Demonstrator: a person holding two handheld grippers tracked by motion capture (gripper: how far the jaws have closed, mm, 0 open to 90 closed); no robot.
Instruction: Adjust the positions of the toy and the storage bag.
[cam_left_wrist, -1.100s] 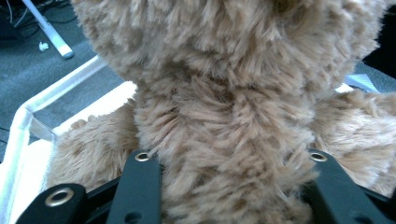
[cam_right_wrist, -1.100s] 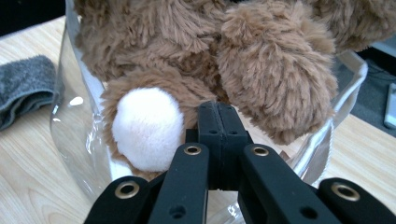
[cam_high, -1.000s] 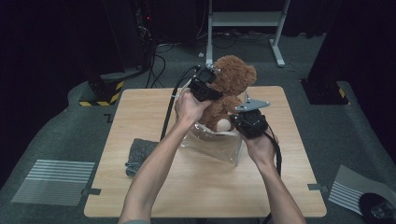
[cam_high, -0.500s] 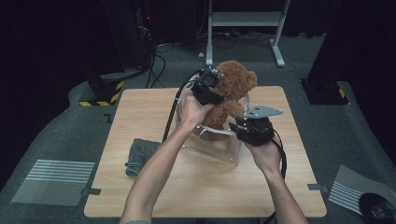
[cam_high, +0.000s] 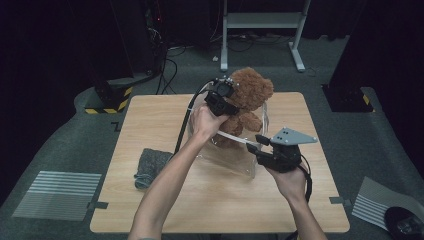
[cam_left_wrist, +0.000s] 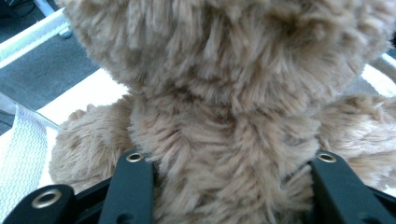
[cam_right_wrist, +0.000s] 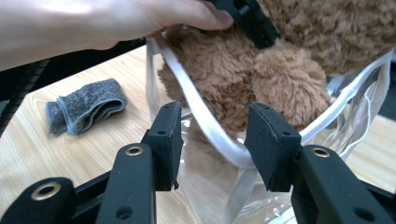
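Observation:
A brown teddy bear stands upright with its legs inside a clear plastic bag on the wooden table. My left gripper is shut on the bear's torso; its jaws have just been opening a little, with the fur still bulging against both pads. My right gripper hangs at the bag's near right corner. Its jaws have just been opening and stand open, with the bag's white rim running loosely between them, untouched by the pads.
A folded grey cloth lies on the table left of the bag, seen also in the right gripper view. A white metal stand and cables sit on the floor beyond the far edge.
My right gripper has let go of the bag's rim, opened, and drawn back to the right and nearer the front edge. The left gripper stays on the bear.

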